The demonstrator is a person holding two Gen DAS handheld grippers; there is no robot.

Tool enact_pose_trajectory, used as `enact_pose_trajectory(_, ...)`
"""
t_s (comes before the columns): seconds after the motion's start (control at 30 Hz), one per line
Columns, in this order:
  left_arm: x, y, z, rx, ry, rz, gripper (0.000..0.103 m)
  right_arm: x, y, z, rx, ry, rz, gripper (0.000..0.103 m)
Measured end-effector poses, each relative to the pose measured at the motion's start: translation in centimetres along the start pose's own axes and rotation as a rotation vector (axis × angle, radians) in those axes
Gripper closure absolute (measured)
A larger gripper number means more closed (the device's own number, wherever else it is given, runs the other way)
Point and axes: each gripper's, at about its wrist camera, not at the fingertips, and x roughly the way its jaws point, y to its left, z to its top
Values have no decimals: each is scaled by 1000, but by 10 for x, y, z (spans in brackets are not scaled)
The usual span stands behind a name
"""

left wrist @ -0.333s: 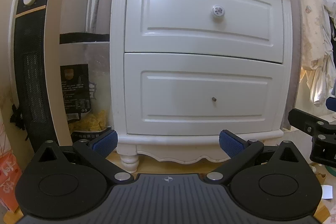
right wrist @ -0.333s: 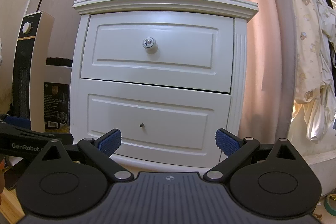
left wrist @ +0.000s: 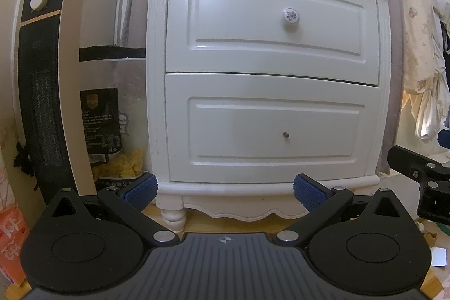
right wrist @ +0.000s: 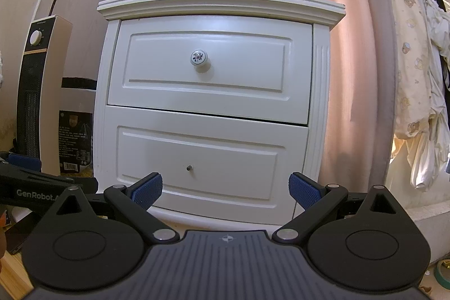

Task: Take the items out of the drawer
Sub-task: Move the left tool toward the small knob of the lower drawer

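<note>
Both drawers are seen shut. The top drawer's knob point(right wrist: 199, 57) is located above and ahead of the right gripper point(right wrist: 225, 191), slightly left of centre; the left gripper point(left wrist: 225, 191) is aimed lower. Both jaws are spread wide, empty.

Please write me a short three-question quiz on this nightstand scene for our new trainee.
1. True or false: the top drawer is shut.
2. What does the bottom drawer have in place of a knob? A) a bare screw B) a ring pull C) a ribbon
3. What stands left of the nightstand?

Key: 1 true. 2 A. 3 a tower heater, with a snack bag between.
</note>
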Motion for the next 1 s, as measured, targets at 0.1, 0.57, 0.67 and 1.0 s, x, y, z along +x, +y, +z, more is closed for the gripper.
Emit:
enact_pose_trajectory(0.1,-2,-4,0,4,-3,0,0,0,-1,-2,0,-1,-1,0)
enact_pose_trajectory(0.57,3,-9,-2,14,-4,15,0,-1,-3,-1,4,-5,-4,0)
enact_pose_trajectory(0.67,9,-13,0,10,-1,11,0,-3,-5,0,4,-9,-8,0)
enact_pose_trajectory(1.0,19,-39,7,43,-37,-60,0,-9,-23,1,9,-17,-35,0)
